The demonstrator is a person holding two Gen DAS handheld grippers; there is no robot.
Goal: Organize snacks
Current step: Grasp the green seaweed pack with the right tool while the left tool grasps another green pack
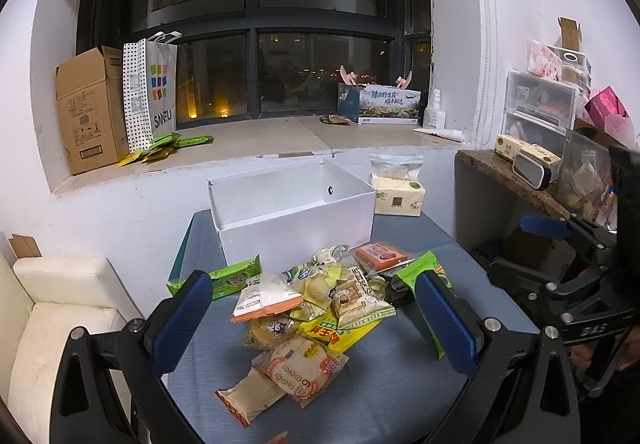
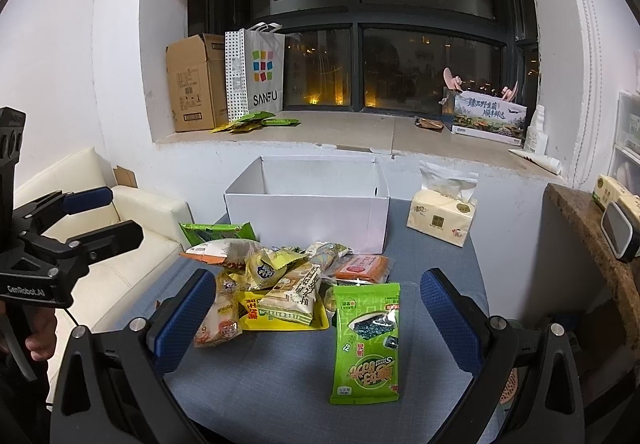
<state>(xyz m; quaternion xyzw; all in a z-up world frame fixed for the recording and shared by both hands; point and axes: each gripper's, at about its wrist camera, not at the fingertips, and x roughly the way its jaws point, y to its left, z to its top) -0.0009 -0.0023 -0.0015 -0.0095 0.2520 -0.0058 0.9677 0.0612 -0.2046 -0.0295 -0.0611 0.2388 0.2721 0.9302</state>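
A pile of snack packets (image 1: 312,296) lies on the blue-grey table (image 1: 400,384), in front of an open, empty white box (image 1: 296,211). My left gripper (image 1: 316,318) is open, hovering over the near side of the pile, holding nothing. In the right wrist view the pile (image 2: 272,284) sits left of centre and a green seaweed packet (image 2: 366,340) lies flat nearest me, in front of the white box (image 2: 308,219). My right gripper (image 2: 314,318) is open and empty above the table, the green packet between its fingers. The left gripper also shows at the left edge (image 2: 100,215).
A tissue pack (image 2: 442,215) stands right of the box. A cream sofa (image 1: 52,324) is left of the table. A wooden shelf (image 1: 512,179) with clutter is on the right. The windowsill holds a cardboard box (image 1: 90,107), a shopping bag (image 1: 152,91) and a printed box (image 1: 384,103).
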